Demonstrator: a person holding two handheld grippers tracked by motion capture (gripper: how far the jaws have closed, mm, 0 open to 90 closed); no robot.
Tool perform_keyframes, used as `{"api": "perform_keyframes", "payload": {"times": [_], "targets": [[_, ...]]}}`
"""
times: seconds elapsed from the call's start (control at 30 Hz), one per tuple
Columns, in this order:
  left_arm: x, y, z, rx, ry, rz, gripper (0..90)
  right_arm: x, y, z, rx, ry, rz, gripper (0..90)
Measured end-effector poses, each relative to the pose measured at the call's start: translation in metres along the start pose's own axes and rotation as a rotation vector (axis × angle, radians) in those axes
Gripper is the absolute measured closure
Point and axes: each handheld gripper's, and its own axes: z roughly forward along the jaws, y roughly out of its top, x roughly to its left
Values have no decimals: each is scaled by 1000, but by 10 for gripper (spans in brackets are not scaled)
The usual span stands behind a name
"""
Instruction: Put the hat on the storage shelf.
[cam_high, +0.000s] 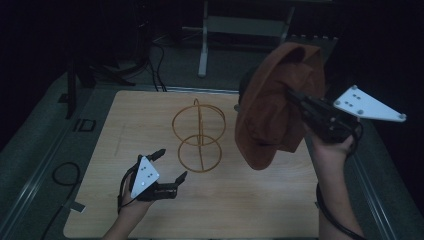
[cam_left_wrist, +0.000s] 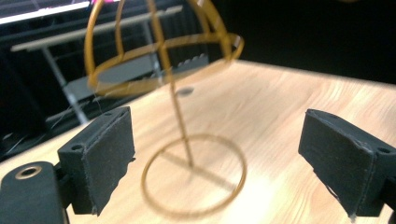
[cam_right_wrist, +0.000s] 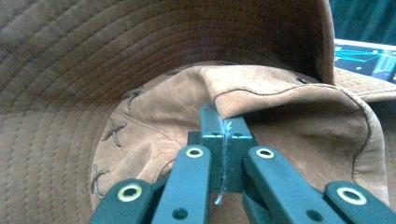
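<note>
A brown suede hat (cam_high: 272, 107) hangs in the air over the table's right side, held up by my right gripper (cam_high: 292, 96), which is shut on its crown. In the right gripper view the jaws are pressed together on a fold of the hat (cam_right_wrist: 261, 93), the stitched brim behind it. A gold wire hat stand (cam_high: 198, 135) is upright at the table's middle. My left gripper (cam_high: 170, 164) rests low near the front left, open, its jaws pointing at the stand (cam_left_wrist: 187, 140) with nothing between them.
The wooden table (cam_high: 240, 200) has free room in front and to the left. A metal frame leg (cam_high: 203, 50) stands behind the table, and cables (cam_high: 65, 175) lie on the grey floor at the left.
</note>
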Motion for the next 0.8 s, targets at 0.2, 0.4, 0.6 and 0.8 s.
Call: {"api": "perform_keyframes", "payload": {"times": [0.2, 0.4, 0.6, 0.8], "targets": [[5, -28, -10, 20, 42, -40, 112, 9, 7, 35, 23, 40, 3, 898], [6, -53, -21, 31, 60, -78, 112, 28, 10, 81, 89, 98, -15, 898], [14, -56, -32, 12, 94, -87, 112, 55, 1, 124, 187, 176, -46, 898], [18, -60, -35, 2, 110, -109, 112, 81, -8, 158, 279, 236, -93, 897]]}}
